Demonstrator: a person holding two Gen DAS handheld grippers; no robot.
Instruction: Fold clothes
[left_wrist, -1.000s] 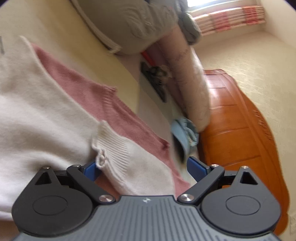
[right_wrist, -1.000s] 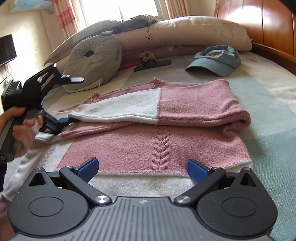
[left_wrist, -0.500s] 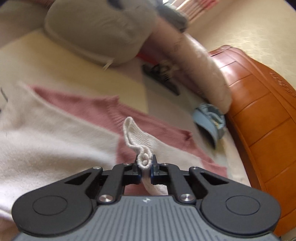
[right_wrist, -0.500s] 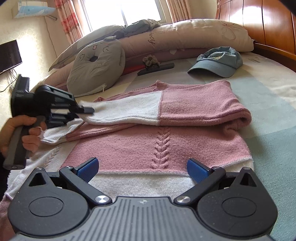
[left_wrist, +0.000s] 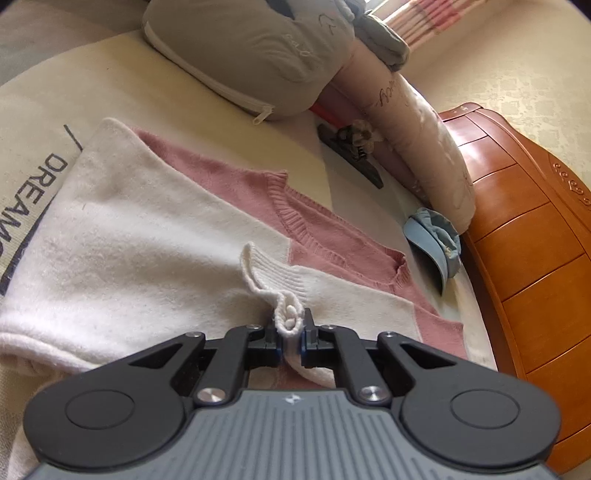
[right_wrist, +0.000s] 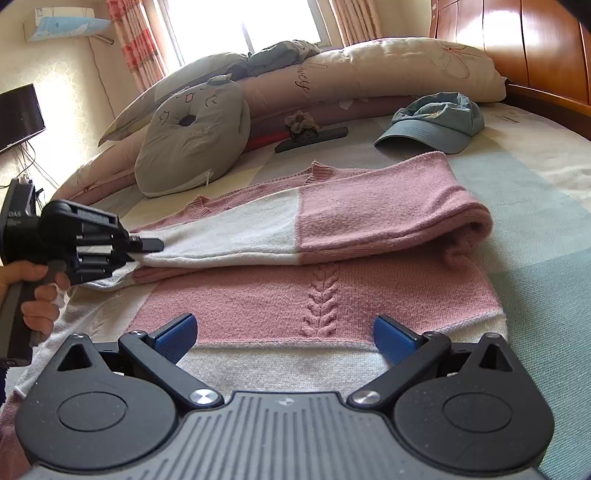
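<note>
A pink and white knitted sweater (right_wrist: 332, 288) lies spread on the bed, one sleeve (right_wrist: 258, 232) folded across its chest. The sleeve's white ribbed cuff (left_wrist: 273, 275) is pinched between the pads of my left gripper (left_wrist: 291, 338), which is shut on it. In the right wrist view that left gripper (right_wrist: 147, 244) comes in from the left, held by a hand (right_wrist: 37, 295), with the sleeve end lifted slightly. My right gripper (right_wrist: 284, 332) hovers open over the sweater's white hem (right_wrist: 295, 365), nothing between its blue pads (right_wrist: 391, 338).
A blue cap (right_wrist: 432, 123) lies beyond the sweater near the wooden headboard (right_wrist: 517, 44). A grey cushion (right_wrist: 192, 136), long pillows (right_wrist: 351, 81) and a dark flat object (right_wrist: 314, 134) sit at the bed's head. A screen (right_wrist: 18, 114) hangs on the left wall.
My left gripper closed on the white cuff and has carried it a little to the right, rolling as it went. The right gripper has stayed where it was, open.
</note>
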